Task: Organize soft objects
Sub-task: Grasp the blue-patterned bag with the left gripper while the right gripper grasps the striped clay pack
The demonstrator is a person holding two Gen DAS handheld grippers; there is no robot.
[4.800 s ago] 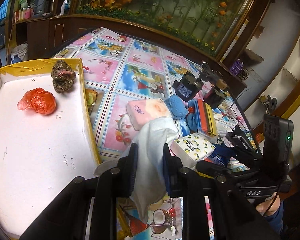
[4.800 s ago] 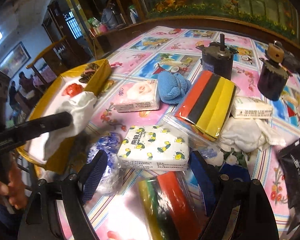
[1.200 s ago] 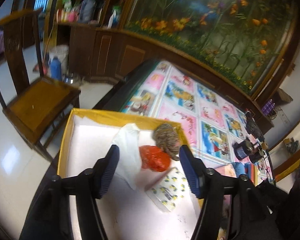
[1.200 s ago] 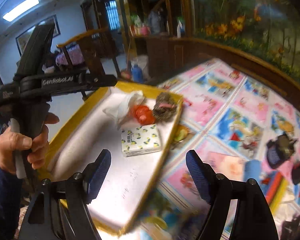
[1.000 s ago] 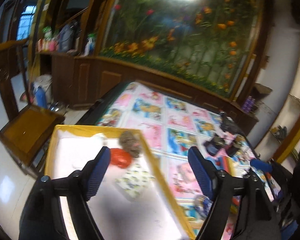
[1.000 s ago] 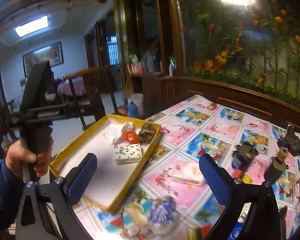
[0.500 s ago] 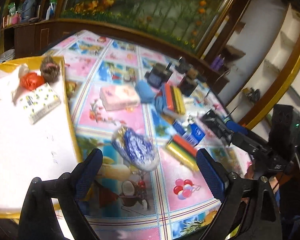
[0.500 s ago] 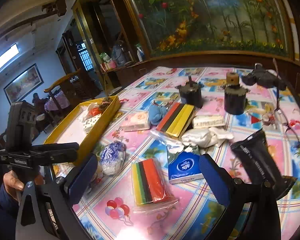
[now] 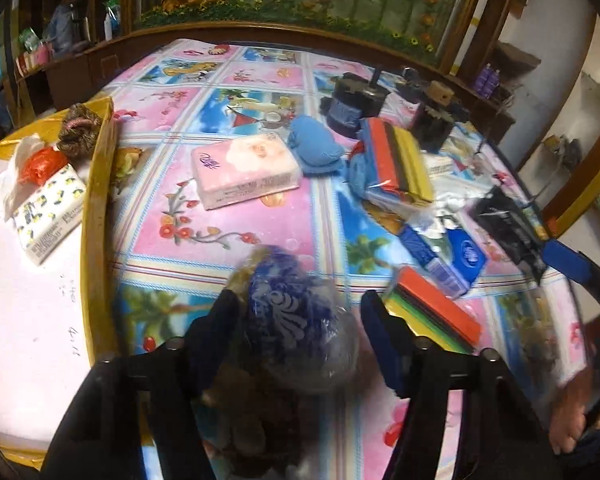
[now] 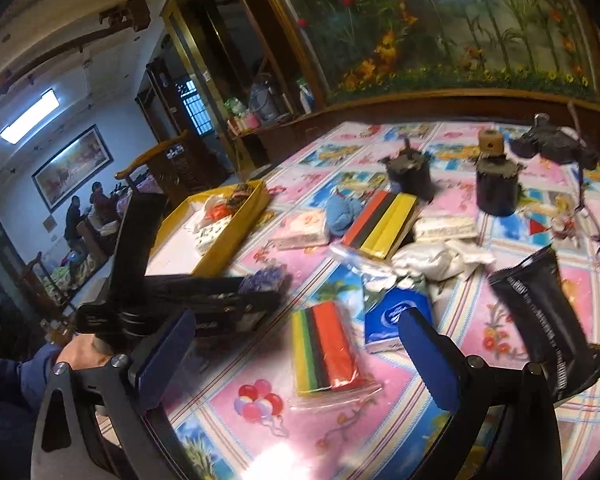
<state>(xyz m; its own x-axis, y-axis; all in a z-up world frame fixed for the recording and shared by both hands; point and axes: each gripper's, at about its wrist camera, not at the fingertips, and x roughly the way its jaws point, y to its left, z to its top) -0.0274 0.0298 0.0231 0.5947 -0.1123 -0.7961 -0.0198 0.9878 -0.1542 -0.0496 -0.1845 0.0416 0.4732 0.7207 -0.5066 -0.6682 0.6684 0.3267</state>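
My left gripper (image 9: 296,320) is closing around one blue-patterned bag (image 9: 296,316); right gripper (image 10: 296,344) wide, two striped packs (image 10: 326,348) left.

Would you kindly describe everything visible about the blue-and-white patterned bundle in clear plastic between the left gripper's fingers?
The blue-and-white patterned bundle is a rounded, soft-looking lump wrapped in crinkly clear plastic. It rests on the colourful tablecloth, beside the yellow tray. The left gripper straddles it, jaws closing, the right finger not yet touching.

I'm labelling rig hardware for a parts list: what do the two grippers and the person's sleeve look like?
Both grippers, left and right, have black frames with silver bolts and two fingers faced with blue pads. The left one's black handle bears small white lettering, too blurred to read. The sleeve is dark blue.
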